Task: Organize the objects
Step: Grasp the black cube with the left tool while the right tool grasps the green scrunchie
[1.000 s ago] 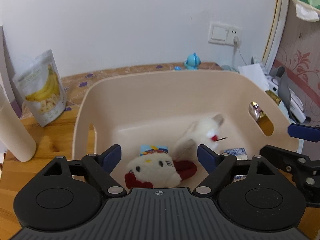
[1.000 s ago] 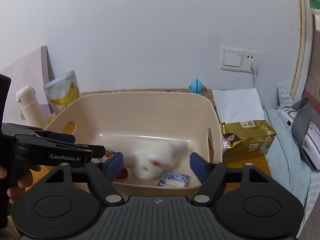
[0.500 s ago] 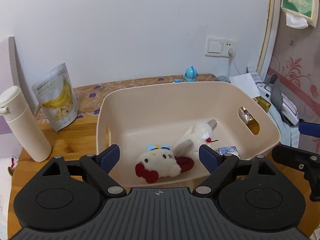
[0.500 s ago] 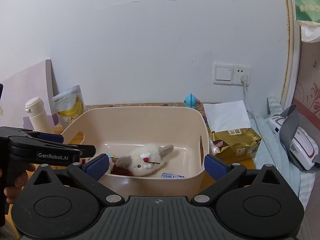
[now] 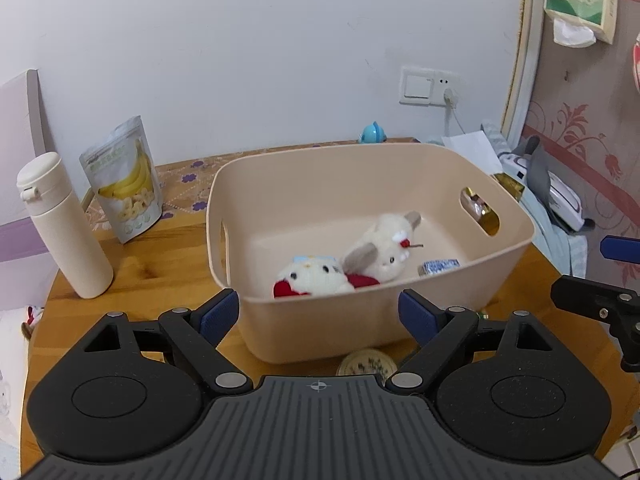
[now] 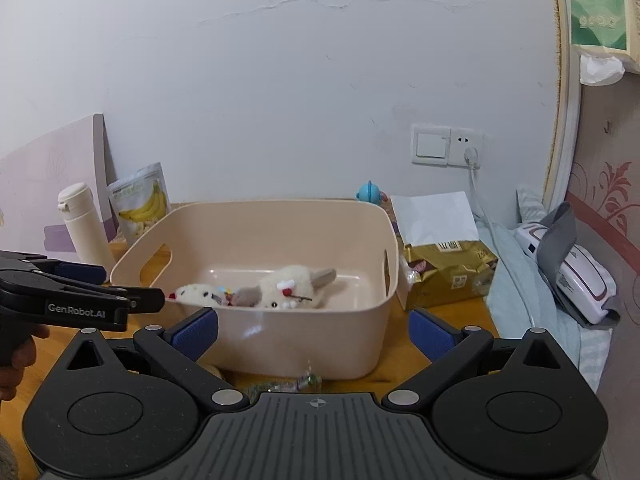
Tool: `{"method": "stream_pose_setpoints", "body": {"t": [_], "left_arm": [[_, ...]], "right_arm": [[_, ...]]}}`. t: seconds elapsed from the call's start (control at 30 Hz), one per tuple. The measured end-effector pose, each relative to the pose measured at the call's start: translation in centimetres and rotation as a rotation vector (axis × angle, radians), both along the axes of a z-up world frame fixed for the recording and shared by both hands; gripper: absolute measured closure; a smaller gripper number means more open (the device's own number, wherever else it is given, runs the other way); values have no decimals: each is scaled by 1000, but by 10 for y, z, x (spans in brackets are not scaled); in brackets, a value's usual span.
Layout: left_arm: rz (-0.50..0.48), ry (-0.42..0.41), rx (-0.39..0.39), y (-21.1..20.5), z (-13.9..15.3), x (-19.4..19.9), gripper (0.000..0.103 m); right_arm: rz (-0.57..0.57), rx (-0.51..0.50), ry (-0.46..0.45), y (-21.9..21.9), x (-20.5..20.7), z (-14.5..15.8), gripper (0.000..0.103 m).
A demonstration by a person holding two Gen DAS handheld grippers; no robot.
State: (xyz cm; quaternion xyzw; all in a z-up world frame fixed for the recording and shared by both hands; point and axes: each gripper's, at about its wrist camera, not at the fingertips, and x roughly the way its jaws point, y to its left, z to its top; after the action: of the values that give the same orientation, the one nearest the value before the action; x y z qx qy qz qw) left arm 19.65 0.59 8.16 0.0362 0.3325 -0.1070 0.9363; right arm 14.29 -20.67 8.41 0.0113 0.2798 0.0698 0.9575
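A beige plastic bin [image 5: 460,292] [image 6: 312,344] stands on the wooden table. Inside lie a white rabbit plush [image 5: 384,248] [image 6: 288,286], a white cat plush with a red bow [image 5: 316,278] [image 6: 196,293] and a small blue-white packet [image 5: 438,267]. My left gripper [image 5: 319,314] is open and empty, in front of the bin's near wall. My right gripper [image 6: 314,328] is open and empty, also in front of the bin. The left gripper shows from the side in the right wrist view [image 6: 132,300].
A cream bottle [image 5: 64,226] and a banana-chip pouch [image 5: 124,178] stand left of the bin. A gold snack bag [image 6: 448,274] lies to its right, a blue toy [image 5: 372,133] behind it. A round tin [image 5: 366,362] and a small wrapped sweet [image 6: 308,380] lie before the bin.
The rabbit plush has dropped from my right gripper into the bin and come to rest. Both grippers have drawn back from the bin, the right one opening wider.
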Motion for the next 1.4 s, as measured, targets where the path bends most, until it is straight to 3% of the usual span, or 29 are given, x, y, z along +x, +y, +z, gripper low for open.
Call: {"method": "stream_pose_setpoints", "body": {"t": [0.43, 0.83, 1.4], "left_arm": [[-18, 59, -10, 7, -20, -32, 15], [-60, 109, 40, -1, -45, -60, 14], [-102, 220, 83, -18, -89, -63, 14]], "right_arm": [[-19, -5, 72, 0, -28, -27, 0], [-31, -9, 129, -10, -48, -49, 0], [15, -53, 272, -10, -54, -90, 0]]}}
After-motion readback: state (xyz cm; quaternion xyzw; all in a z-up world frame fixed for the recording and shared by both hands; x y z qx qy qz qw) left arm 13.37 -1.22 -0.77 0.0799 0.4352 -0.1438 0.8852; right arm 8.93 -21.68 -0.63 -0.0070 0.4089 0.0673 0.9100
